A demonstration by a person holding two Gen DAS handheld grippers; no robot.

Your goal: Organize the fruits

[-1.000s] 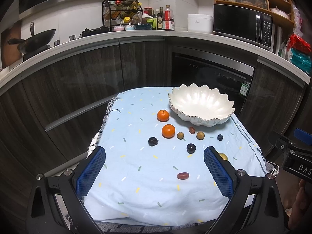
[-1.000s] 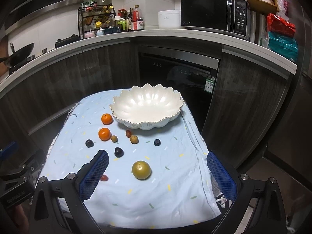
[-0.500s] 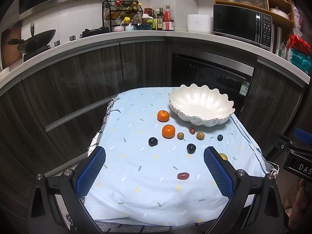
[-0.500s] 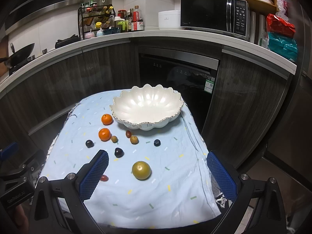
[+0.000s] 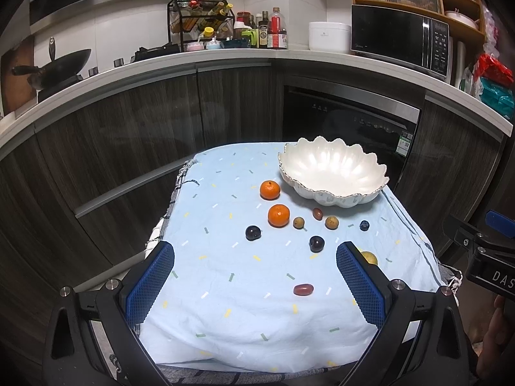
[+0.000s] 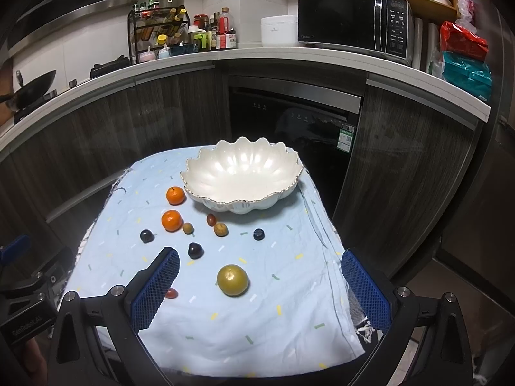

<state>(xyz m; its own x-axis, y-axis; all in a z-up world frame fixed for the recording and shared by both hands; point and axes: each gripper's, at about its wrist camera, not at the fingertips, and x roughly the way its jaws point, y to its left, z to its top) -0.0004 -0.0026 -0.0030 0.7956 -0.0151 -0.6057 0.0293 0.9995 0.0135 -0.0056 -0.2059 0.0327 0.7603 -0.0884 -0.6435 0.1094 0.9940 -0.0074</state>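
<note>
A white scalloped bowl (image 6: 244, 177) sits empty at the far side of a pale blue cloth (image 6: 225, 321). All the fruit (image 6: 232, 280) lies scattered in front of it, about ten pieces, so sorting seems unstarted. The left gripper (image 5: 256, 280) and right gripper (image 6: 259, 286) hover spread wide, holding nothing.

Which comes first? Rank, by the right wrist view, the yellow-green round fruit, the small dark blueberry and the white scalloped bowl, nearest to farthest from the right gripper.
1. Yellow-green round fruit: between the right gripper fingers, just ahead.
2. Small dark blueberry: farther on, slightly right.
3. White scalloped bowl: at the cloth's far end.
</note>
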